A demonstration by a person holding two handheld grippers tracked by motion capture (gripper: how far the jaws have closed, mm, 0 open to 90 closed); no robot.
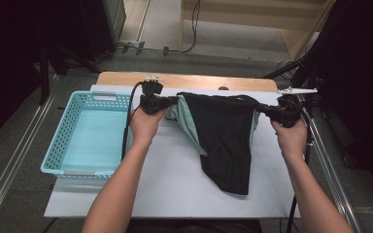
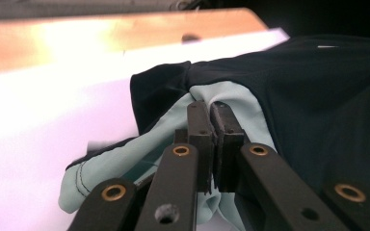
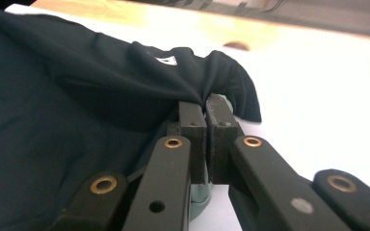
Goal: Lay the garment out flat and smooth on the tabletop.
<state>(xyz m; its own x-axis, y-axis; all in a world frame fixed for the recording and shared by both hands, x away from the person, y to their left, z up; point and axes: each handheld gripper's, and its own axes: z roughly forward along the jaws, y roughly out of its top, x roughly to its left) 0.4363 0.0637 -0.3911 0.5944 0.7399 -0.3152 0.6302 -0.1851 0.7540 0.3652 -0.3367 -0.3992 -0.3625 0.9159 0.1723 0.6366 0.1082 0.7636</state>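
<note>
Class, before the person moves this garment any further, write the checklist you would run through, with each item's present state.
1. Left tongs shut on the black garment: ok.
2. Right tongs shut on its other top corner: ok.
3. Top edge stretched between both tongs: ok.
4. Garment lifted fully off the white tabletop: cannot tell.
5. Blue basket ready to take it: ok.

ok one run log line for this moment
left gripper: shut on garment | right gripper: shut on garment | garment: stretched between grippers over table | basket: empty
</note>
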